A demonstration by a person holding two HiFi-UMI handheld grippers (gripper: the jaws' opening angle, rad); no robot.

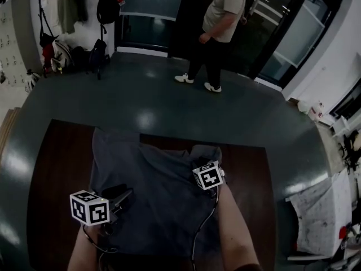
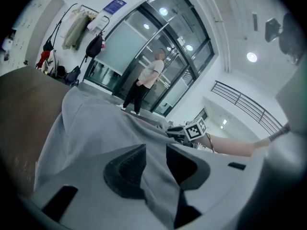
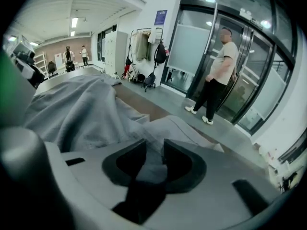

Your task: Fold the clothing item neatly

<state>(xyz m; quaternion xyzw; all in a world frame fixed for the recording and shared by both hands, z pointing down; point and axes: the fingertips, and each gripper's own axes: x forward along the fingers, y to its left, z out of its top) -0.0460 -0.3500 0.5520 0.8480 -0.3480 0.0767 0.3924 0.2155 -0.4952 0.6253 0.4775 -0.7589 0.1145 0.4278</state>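
A grey garment point(image 1: 158, 199) lies rumpled on the dark brown table point(image 1: 59, 162). My left gripper point(image 1: 127, 195) is at the garment's near left part. In the left gripper view a fold of the garment point(image 2: 91, 128) runs through my left gripper point(image 2: 156, 150), whose pads are shut on it. My right gripper point(image 1: 209, 171) is over the garment's far right corner, pointing down, with its jaws hidden behind its marker cube in the head view. In the right gripper view the garment point(image 3: 81, 111) lies bunched between the jaws of my right gripper point(image 3: 154, 150), which stand apart and open.
A person point(image 1: 220, 27) stands on the grey floor beyond the table, by the glass doors. A coat rack with bags point(image 1: 84, 21) is at the far left. A cluttered white surface point(image 1: 321, 219) lies to the right of the table.
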